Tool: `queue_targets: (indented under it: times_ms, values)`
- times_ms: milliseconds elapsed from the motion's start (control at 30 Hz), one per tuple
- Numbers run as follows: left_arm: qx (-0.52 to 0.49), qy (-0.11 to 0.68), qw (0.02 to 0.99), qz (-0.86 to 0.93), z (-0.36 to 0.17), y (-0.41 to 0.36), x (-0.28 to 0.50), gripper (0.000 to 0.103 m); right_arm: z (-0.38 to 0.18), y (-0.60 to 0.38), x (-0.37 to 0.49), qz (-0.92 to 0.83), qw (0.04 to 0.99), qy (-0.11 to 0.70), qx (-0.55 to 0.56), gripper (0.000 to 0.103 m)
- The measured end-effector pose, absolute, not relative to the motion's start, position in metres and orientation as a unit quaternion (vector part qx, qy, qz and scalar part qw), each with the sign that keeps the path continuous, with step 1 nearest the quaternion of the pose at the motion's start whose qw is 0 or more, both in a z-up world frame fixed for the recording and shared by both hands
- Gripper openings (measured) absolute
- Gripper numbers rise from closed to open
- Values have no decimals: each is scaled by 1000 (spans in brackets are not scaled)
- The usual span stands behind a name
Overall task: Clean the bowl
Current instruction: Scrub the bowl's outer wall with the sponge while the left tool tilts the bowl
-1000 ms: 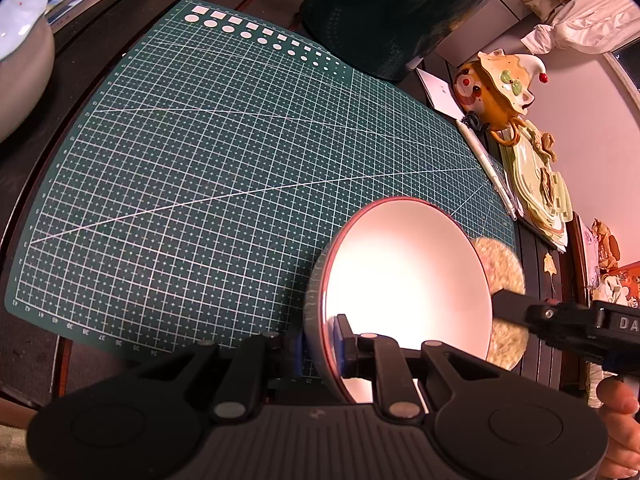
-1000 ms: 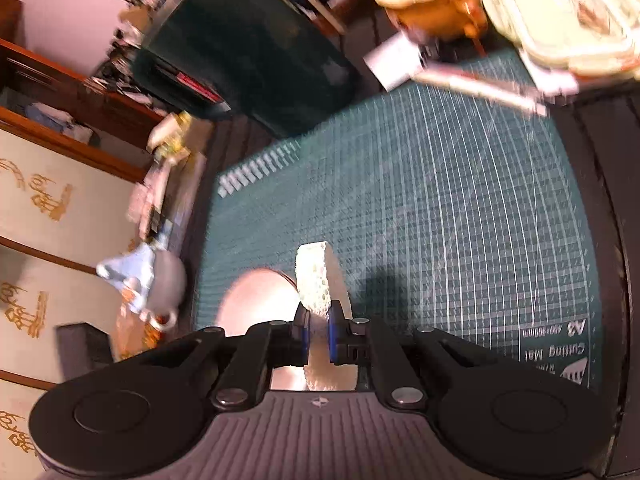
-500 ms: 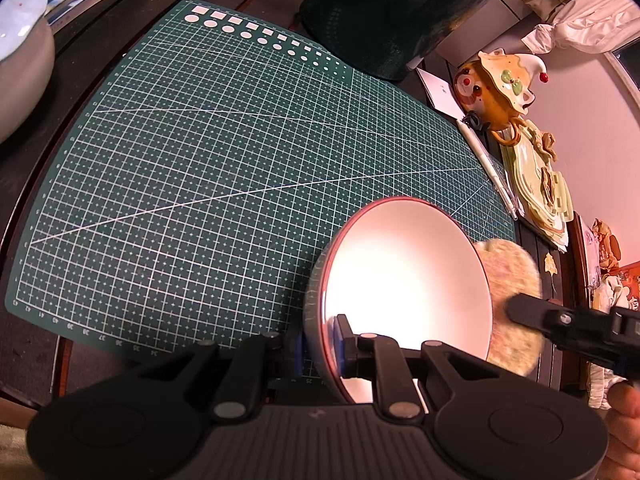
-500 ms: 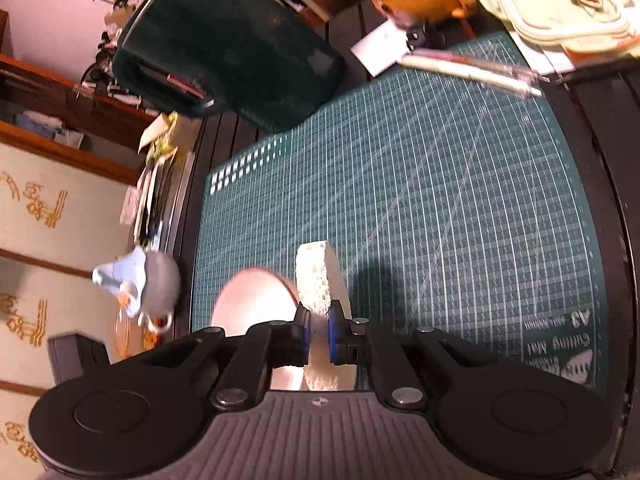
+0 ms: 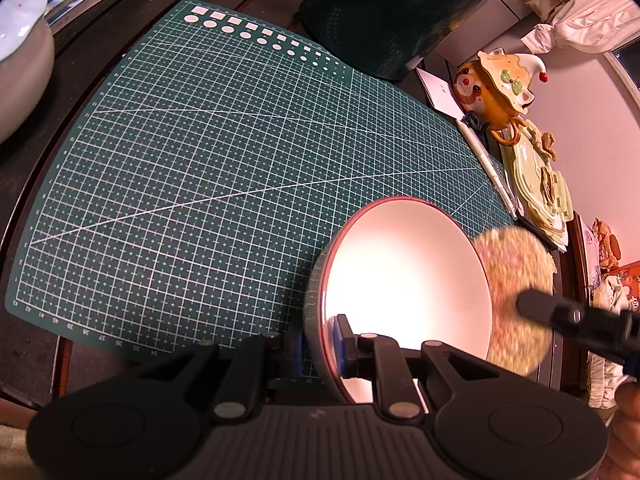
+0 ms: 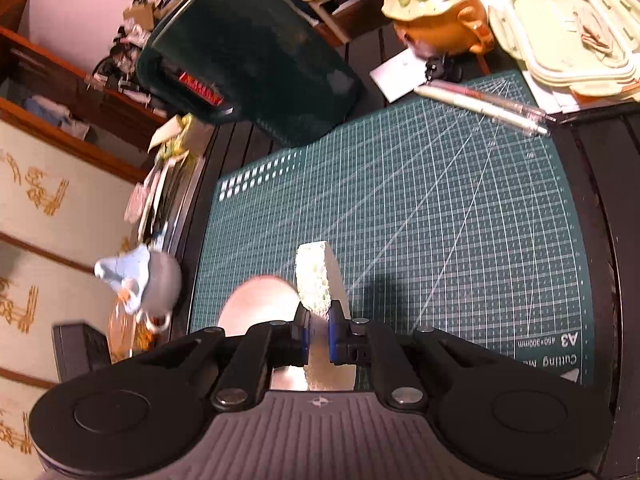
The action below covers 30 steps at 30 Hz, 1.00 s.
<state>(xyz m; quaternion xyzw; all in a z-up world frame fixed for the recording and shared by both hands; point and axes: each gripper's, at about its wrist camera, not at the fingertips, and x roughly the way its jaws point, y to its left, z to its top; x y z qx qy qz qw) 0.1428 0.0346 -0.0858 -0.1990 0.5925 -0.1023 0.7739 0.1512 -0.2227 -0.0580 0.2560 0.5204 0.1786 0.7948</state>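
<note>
A white bowl [image 5: 404, 288] with a reddish rim is held tilted on its side above the green cutting mat [image 5: 224, 152]. My left gripper [image 5: 320, 340] is shut on its lower rim. A round yellowish sponge [image 5: 516, 304] hangs just right of the bowl's rim, outside it, with the right gripper's dark finger [image 5: 560, 314] across it. In the right wrist view my right gripper [image 6: 318, 340] is shut on the sponge [image 6: 316, 284], which stands edge-on, and the bowl [image 6: 260, 304] shows to its left.
A grey teapot with a pale blue lid [image 6: 144, 280] stands left of the mat [image 6: 420, 220]. A dark green bin [image 6: 248, 52] stands behind it. An orange clown pot [image 5: 496, 88], pens [image 5: 488, 168] and stacked pale green lids [image 6: 568, 32] crowd the far right side.
The sponge in my right gripper has come further out past the bowl's right rim and now shows nearly whole. The bowl and left gripper have stayed still.
</note>
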Motion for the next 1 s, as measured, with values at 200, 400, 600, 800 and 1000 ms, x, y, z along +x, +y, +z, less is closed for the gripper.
queue_targets:
  times_ms: [200, 400, 600, 800, 1000]
  values:
    - [-198, 592, 774, -102, -86, 34, 142, 15, -42, -221, 140, 182, 812, 502, 236, 8]
    - [-198, 593, 774, -102, -86, 33, 141, 15, -50, -220, 155, 165, 812, 506, 240, 8]
    - [-198, 591, 775, -102, -86, 32, 140, 15, -64, -218, 147, 172, 795, 531, 236, 8]
    - [-198, 592, 774, -102, -85, 31, 142, 15, -43, -222, 138, 177, 811, 500, 245, 8]
    - [-197, 593, 774, -102, -86, 31, 144, 15, -50, -220, 157, 164, 811, 505, 248, 8]
